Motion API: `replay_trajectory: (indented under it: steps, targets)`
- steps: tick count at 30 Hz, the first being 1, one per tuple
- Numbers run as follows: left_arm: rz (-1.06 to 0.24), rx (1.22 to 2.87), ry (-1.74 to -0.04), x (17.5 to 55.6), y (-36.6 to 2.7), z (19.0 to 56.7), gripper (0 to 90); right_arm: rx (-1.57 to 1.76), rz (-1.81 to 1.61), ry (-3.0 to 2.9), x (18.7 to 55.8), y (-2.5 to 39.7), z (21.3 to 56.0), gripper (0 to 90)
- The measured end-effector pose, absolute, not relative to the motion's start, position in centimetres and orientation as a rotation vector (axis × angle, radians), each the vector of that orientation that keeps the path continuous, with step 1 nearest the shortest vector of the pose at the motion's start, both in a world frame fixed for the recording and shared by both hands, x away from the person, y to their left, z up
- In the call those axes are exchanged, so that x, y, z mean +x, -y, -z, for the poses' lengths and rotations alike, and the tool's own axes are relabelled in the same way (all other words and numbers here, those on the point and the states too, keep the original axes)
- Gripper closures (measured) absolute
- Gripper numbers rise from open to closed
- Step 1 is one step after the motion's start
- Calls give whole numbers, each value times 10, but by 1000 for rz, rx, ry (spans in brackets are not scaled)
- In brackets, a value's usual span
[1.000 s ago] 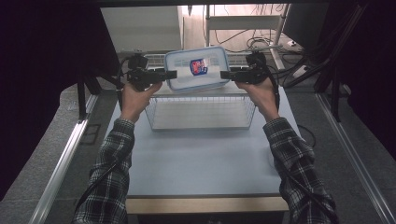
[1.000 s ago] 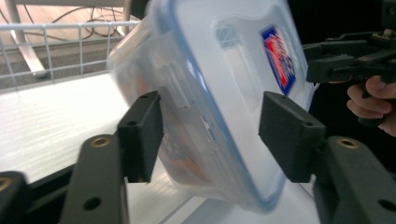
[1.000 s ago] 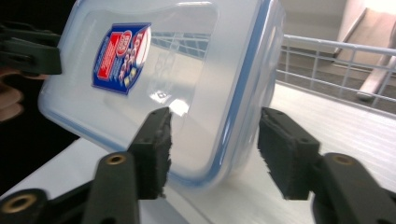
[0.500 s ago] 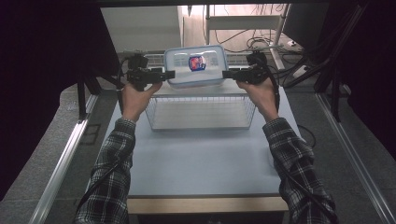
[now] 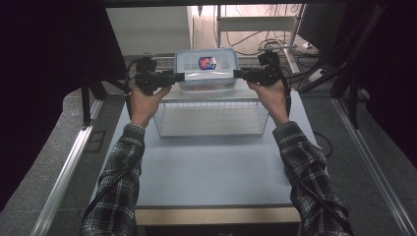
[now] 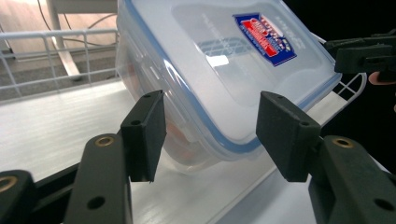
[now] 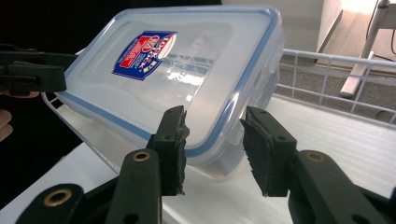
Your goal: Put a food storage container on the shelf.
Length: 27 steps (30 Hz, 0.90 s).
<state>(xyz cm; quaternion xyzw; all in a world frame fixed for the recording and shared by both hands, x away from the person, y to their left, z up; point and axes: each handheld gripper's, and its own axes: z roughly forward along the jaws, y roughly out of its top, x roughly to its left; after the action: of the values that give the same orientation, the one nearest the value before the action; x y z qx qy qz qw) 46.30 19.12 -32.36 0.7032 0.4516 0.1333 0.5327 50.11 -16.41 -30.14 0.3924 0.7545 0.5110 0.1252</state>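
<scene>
**Lidded food container held over the far rim of the wire basket**

You have a gripper at each end of the clear plastic food container (image 5: pixel 207 70), whose blue-sealed lid carries a red and blue label (image 5: pixel 207 62). It sits tilted at the far edge of the white wire basket (image 5: pixel 211 118), at the far end of the pale grey table (image 5: pixel 211 167). Your left gripper (image 6: pixel 210 135) has its jaws spread, with the container's near end between them and a clear gap on both sides. Your right gripper (image 7: pixel 212 144) is parted too, its jaws flanking a side latch without pinching it. The table has a light wooden near edge. Dark curtains hang left and right, grey floor runs beside the table, and cables (image 5: pixel 275 42) lie tangled beyond a white desk frame at the far side.
</scene>
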Motion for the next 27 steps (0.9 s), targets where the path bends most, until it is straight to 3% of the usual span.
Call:
replay_trajectory:
  steps: [21,27]
  targets:
    - [-289,1663,-1052,459,-189,324,464,1120,-1474,-2161,504,164,299,583]
    - [-332,1697,-1005,443,-188,324,331,1028,-1497,-2182,486,172,298,445]
